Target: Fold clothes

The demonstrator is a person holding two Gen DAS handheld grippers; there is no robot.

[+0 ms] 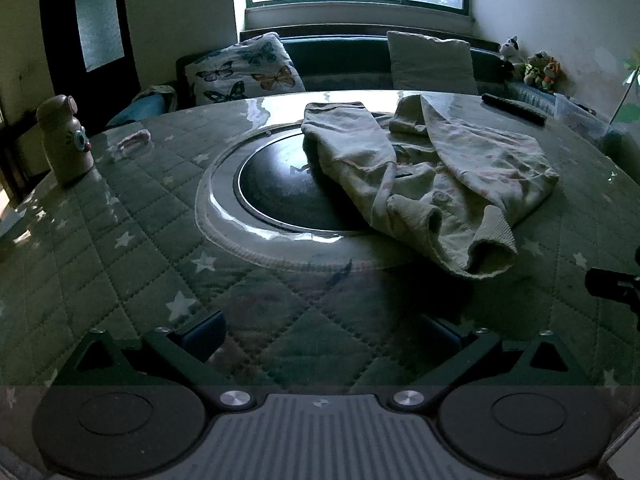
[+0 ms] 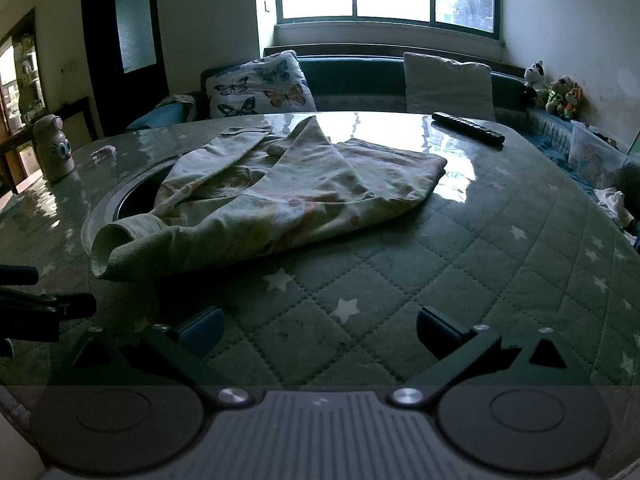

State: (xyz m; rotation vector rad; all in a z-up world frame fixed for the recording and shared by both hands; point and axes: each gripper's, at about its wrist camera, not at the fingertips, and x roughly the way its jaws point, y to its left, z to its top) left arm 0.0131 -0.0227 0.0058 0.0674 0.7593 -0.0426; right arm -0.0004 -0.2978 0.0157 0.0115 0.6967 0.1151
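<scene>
The crumpled garment (image 2: 280, 196) lies partly over the dark round inset (image 1: 280, 188) of the worktop (image 2: 460, 280), unfolded. Left tongs (image 1: 320, 332) and right tongs (image 2: 320, 326) hang wide apart and empty just short of the garment, probably lining up on its near ribbed cuff.

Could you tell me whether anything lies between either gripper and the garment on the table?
Nothing visible does. Only bare quilted table cover lies between the open right gripper and the garment, and likewise ahead of the open left gripper. The bottle and remote stand off to the sides.
</scene>
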